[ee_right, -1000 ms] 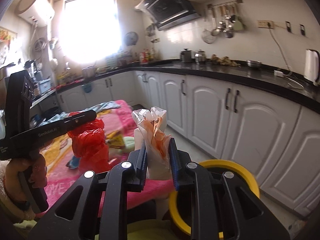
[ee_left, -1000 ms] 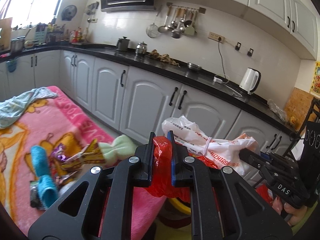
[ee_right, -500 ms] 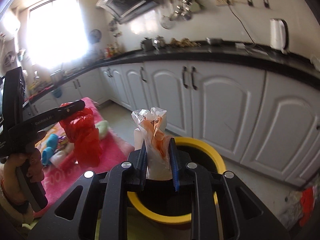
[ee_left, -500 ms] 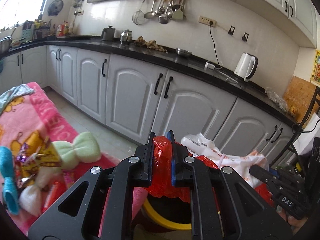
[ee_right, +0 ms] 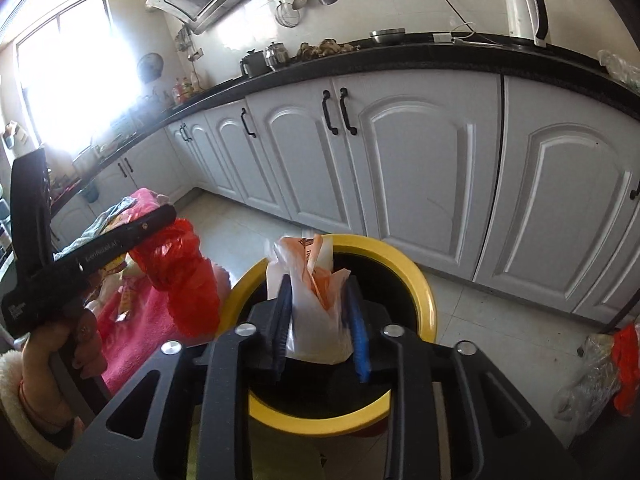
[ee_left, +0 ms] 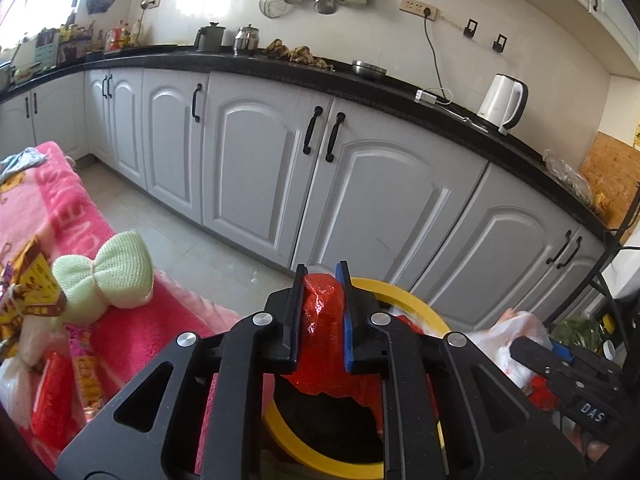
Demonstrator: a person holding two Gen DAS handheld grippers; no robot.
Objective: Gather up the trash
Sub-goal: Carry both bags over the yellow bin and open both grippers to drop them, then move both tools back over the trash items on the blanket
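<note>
Hanging over the yellow-rimmed bin [ee_right: 424, 292], both bags were placed so that letting go should have dropped them straight inside. The left gripper [ee_left: 320, 320] was clenched on the neck of a red plastic bag [ee_left: 322, 336], whose bulk drooped below the jaws above the near rim; holding it by the bunched top kept whatever was in it from spilling. The right gripper [ee_right: 320, 320] had a white and orange plastic bag [ee_right: 316, 308] between its fingers, but the pads looked blurred and spread slightly wider than the bag's neck, so whether it was gripping or had just begun to let go could not be told. That bag sat directly above the dark mouth of the bin, the better-centred of the two. More wrappers [ee_left: 28, 296] and a green knitted bow [ee_left: 108, 276] lay on the pink blanket [ee_left: 132, 340] beside the bin, so collecting seemed only partly done. Another bag of rubbish [ee_right: 600, 372] lay on the floor, well apart to the right.
</note>
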